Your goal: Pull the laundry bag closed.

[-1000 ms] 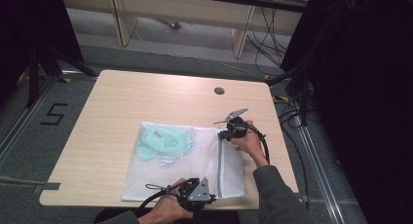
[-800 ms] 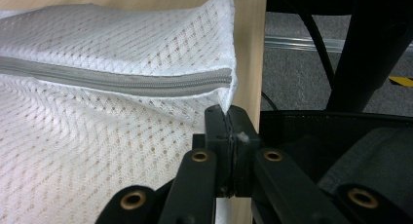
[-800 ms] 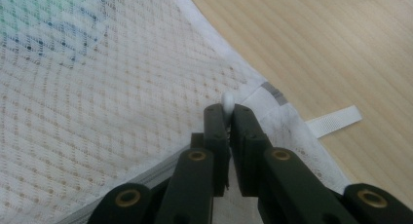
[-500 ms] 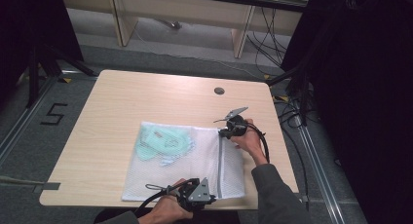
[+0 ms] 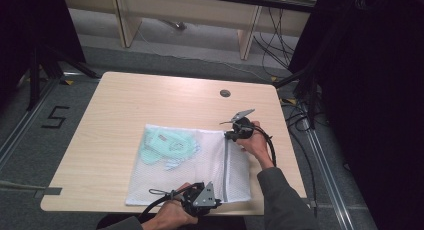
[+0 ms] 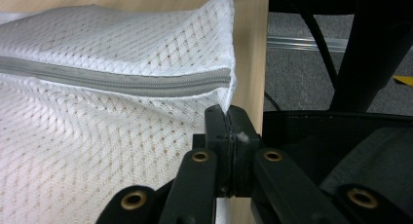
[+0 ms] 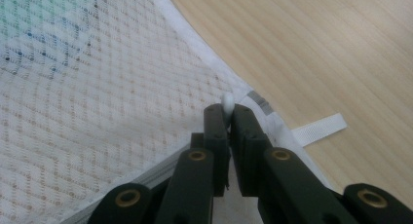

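A white mesh bag (image 5: 195, 167) lies flat on the wooden table (image 5: 150, 97) with a mint-green garment (image 5: 167, 144) inside its left half. A grey zipper (image 5: 226, 167) runs along the bag's right side. At the near end of the zipper (image 6: 122, 83), my left gripper (image 5: 219, 202) (image 6: 228, 118) is shut on the bag's corner edge (image 6: 97, 136). My right gripper (image 5: 229, 135) (image 7: 227, 114) is at the far end, shut on the small white zipper pull (image 7: 227, 102). The garment shows green through the mesh (image 7: 29, 19).
A white fabric loop (image 7: 319, 128) sticks out from the bag's far corner onto the wood. A round cable hole (image 5: 225, 93) sits at the table's back right. The table's right edge (image 6: 253, 63) runs close beside my left gripper, with cables and a black post beyond.
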`<move>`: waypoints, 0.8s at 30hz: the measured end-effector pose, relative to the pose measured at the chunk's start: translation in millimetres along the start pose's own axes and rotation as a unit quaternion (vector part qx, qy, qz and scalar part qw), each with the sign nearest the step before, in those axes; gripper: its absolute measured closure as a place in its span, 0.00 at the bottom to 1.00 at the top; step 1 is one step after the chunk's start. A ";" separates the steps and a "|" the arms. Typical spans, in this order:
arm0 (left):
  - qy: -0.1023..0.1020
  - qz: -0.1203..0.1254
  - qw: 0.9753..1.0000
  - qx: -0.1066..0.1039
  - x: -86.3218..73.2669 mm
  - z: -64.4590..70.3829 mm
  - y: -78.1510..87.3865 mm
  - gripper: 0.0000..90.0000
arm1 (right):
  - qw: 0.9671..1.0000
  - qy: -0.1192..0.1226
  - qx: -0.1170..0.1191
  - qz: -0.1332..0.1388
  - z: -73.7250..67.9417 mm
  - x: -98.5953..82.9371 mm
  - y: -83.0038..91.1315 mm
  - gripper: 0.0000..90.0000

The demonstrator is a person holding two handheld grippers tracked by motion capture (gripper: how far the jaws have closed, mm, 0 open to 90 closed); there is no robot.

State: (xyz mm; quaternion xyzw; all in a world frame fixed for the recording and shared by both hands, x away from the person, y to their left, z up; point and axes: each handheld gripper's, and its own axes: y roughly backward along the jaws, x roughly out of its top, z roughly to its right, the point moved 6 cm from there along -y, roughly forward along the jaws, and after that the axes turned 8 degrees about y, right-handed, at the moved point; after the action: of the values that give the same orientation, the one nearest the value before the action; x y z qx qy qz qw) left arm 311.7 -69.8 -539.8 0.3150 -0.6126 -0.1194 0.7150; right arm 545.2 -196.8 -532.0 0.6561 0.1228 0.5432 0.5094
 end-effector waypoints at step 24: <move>0.027 -0.002 1.000 0.004 -3.0 -6.1 -2.3 0.96 | 0.999 -0.015 -0.033 0.002 0.4 5.3 -5.4 0.94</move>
State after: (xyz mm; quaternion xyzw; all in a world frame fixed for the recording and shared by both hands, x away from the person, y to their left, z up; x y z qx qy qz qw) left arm 317.4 -68.1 -543.8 0.3217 -0.5930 -0.1098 0.7299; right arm 549.6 -190.8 -533.2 0.6473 0.0953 0.5380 0.5315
